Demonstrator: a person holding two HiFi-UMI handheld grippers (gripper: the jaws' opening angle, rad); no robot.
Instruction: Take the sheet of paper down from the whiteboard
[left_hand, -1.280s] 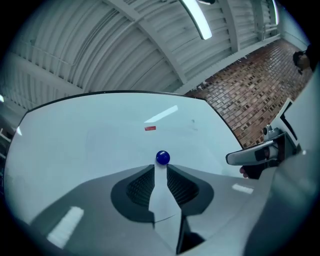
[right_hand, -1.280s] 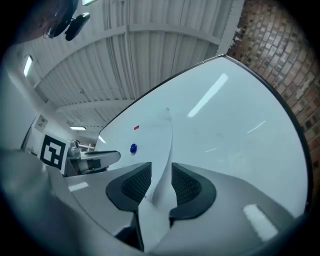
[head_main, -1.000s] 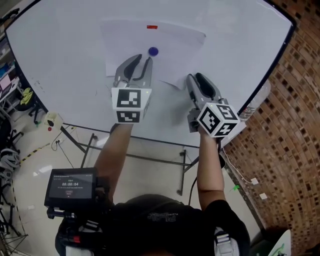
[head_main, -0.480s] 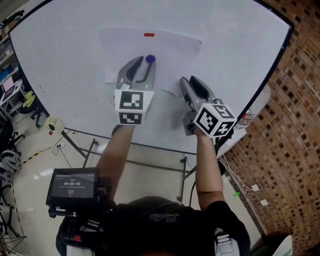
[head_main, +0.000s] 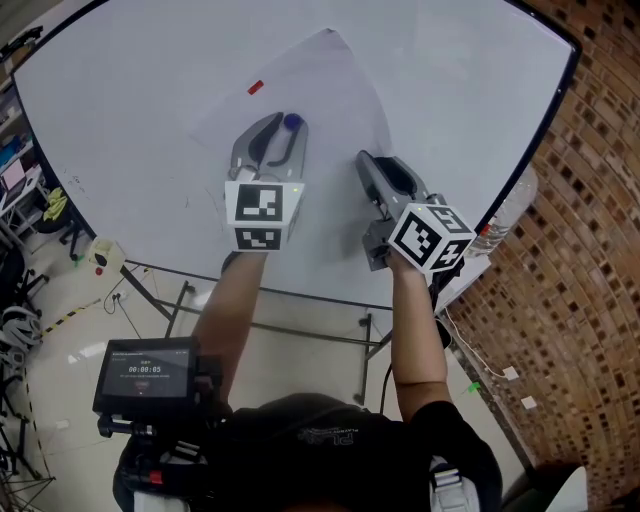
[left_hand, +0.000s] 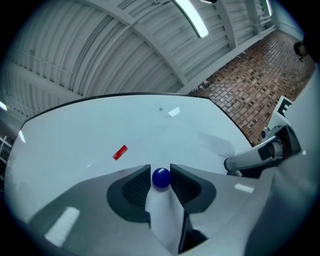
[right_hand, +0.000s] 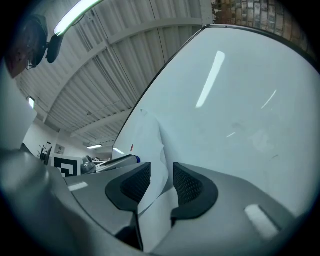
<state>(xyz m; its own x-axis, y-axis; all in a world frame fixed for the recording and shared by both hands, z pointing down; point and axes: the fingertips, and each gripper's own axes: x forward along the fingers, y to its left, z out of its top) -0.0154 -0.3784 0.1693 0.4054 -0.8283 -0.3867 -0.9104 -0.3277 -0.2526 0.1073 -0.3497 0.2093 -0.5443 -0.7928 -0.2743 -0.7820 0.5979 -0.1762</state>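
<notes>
The white sheet of paper (head_main: 325, 90) lies skewed on the whiteboard (head_main: 120, 90), one corner pointing up. A small red magnet (head_main: 255, 87) sits on its upper left part. My left gripper (head_main: 281, 125) points at the board, and its jaws are opening around a round blue magnet (head_main: 291, 123). The blue magnet (left_hand: 161, 178) fills the gap between the pads of the left gripper (left_hand: 160, 169). My right gripper (head_main: 366, 162) is shut on the sheet's lower right edge. The paper (right_hand: 150, 142) runs up from between the right gripper's (right_hand: 161, 169) pads.
A brick wall (head_main: 590, 250) stands close on the right, by the board's black edge. The board's stand legs (head_main: 170, 295) cross below it. A small screen device (head_main: 142, 372) hangs by the person's left side. Clutter lies on the floor at far left.
The sheet has swung anticlockwise on the board, and the red magnet went left with it. The blue magnet, earlier ahead of the left fingertips, now sits between them.
</notes>
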